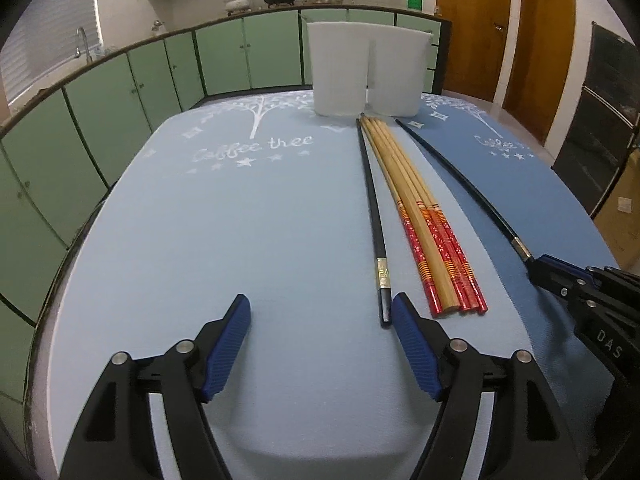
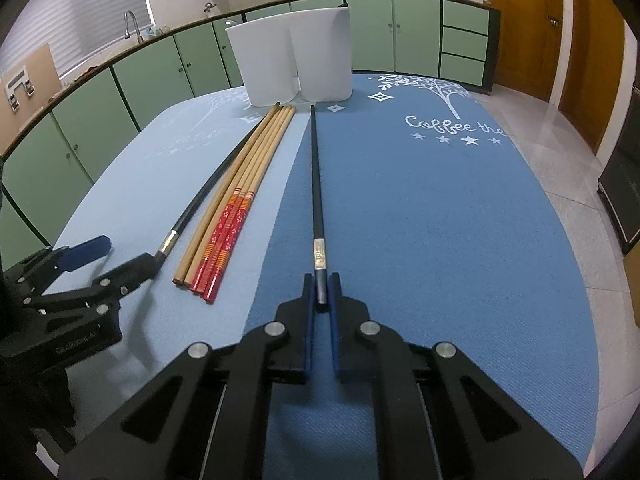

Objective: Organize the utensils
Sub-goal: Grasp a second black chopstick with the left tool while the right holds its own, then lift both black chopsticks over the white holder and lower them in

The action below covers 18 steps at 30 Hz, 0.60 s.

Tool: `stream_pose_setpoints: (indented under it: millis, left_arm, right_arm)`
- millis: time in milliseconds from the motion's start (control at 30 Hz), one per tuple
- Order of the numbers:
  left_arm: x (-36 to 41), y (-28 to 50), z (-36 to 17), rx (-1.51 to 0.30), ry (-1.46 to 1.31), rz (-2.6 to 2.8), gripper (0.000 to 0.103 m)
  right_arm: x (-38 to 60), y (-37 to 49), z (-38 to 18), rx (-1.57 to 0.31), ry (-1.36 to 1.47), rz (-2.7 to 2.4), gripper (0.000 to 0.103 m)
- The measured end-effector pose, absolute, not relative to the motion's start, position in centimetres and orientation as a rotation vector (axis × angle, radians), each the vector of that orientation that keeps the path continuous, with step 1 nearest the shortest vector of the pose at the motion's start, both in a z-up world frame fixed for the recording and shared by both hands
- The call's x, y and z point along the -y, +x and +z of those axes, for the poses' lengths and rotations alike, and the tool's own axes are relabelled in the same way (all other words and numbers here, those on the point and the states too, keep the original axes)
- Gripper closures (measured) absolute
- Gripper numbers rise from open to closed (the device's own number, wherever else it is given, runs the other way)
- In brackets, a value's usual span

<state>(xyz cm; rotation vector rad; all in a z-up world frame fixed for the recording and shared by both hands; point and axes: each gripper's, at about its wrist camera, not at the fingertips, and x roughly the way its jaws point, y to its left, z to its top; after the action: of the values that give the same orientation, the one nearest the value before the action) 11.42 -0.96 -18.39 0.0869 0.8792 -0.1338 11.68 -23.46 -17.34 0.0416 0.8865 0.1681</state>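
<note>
My right gripper (image 2: 321, 284) is shut on the near end of a black chopstick (image 2: 314, 184), which lies on the dark blue mat and points at a white two-part holder (image 2: 292, 60). My left gripper (image 1: 320, 308) stands open over the light blue mat. A second black chopstick (image 1: 372, 216) lies with its near end just inside that gripper's right finger (image 1: 404, 320), with no pad pressing on it. Several wooden chopsticks with red ends (image 1: 424, 224) lie side by side between the two black ones. In the left wrist view the right gripper (image 1: 536, 266) shows at the right edge.
A light blue mat (image 1: 200, 240) and a dark blue mat (image 2: 440, 220) cover the table side by side. The holder (image 1: 368, 68) stands at their far end. Green cabinets (image 1: 120, 96) line the room behind, and wooden doors (image 1: 472, 28) stand at the right.
</note>
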Motion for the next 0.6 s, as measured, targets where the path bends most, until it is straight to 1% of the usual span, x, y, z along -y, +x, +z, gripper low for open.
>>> stream_pose_setpoints:
  millis: [233, 333, 367, 400, 433, 467, 500, 533, 567, 600]
  left_arm:
    - [1.8, 11.6, -18.7, -0.902, 0.092, -0.161, 0.031]
    - [2.0, 11.8, -18.9, -0.898, 0.094, -0.161, 0.036]
    - [1.9, 11.8, -18.8, -0.895, 0.093, -0.159, 0.043]
    - [2.0, 11.8, -18.8, -0.892, 0.093, -0.158, 0.054]
    - [2.1, 11.8, -18.7, -0.889, 0.093, -0.162, 0.06]
    - [2.3, 11.7, -18.6, -0.887, 0.09, -0.173, 0.073]
    - [2.5, 11.7, -18.6, -0.884, 0.093, -0.177, 0.082]
    - [2.8, 11.6, -18.6, -0.881, 0.098, -0.182, 0.087]
    - [3.0, 11.5, -18.6, -0.877, 0.103, -0.188, 0.096]
    - [3.1, 11.4, -18.6, -0.876, 0.098, -0.193, 0.096]
  right_arm:
    - [23.6, 11.7, -17.4, -0.886, 0.05, 0.175, 0.096]
    - [23.6, 11.7, -17.5, -0.888, 0.053, 0.18, 0.096]
    - [23.7, 11.7, -17.5, -0.889, 0.055, 0.182, 0.095]
    - [23.7, 11.7, -17.5, -0.889, 0.059, 0.184, 0.095]
    - [23.8, 11.8, -17.5, -0.89, 0.06, 0.185, 0.095]
    - [23.8, 11.8, -17.5, -0.89, 0.06, 0.185, 0.095]
    - [23.8, 11.8, -17.5, -0.89, 0.058, 0.185, 0.096]
    - [23.7, 11.8, -17.5, -0.889, 0.056, 0.184, 0.096]
    - [23.8, 11.7, -17.5, -0.889, 0.057, 0.186, 0.096]
    - [23.8, 11.7, -17.5, -0.888, 0.058, 0.187, 0.097]
